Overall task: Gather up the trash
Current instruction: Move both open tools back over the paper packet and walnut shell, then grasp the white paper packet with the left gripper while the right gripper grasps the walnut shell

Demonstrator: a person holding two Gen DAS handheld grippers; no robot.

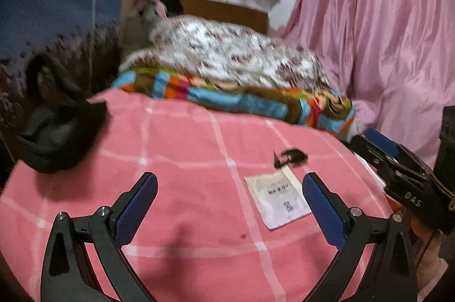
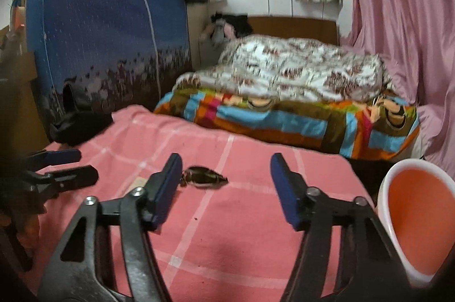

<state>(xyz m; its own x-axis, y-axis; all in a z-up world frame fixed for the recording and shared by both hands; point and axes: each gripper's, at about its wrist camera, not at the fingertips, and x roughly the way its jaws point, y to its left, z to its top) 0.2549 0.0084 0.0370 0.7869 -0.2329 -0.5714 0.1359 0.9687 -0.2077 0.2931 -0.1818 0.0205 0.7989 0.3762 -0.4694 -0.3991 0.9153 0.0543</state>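
Note:
A dark crumpled wrapper (image 1: 293, 156) (image 2: 204, 177) lies on the pink checked bedsheet (image 1: 184, 148). Just in front of it lies a flat white printed packet (image 1: 277, 198). My left gripper (image 1: 230, 176) hovers open over the sheet, and the packet sits beside its right finger (image 1: 321, 202). My right gripper (image 2: 226, 158) is open too, with nothing between its pads; the dark wrapper lies just ahead, close to its left finger (image 2: 167, 188). Each gripper shows at the edge of the other's view. A white-rimmed bucket (image 2: 382, 193) with a pinkish inside stands at the right.
A black garment (image 1: 57, 137) lies on the sheet's far left. Behind are a folded multicoloured blanket (image 1: 241, 97) and a floral quilt (image 1: 227, 54). A pink curtain (image 1: 384, 31) hangs on the right and a blue fabric wardrobe (image 2: 108, 31) stands on the left.

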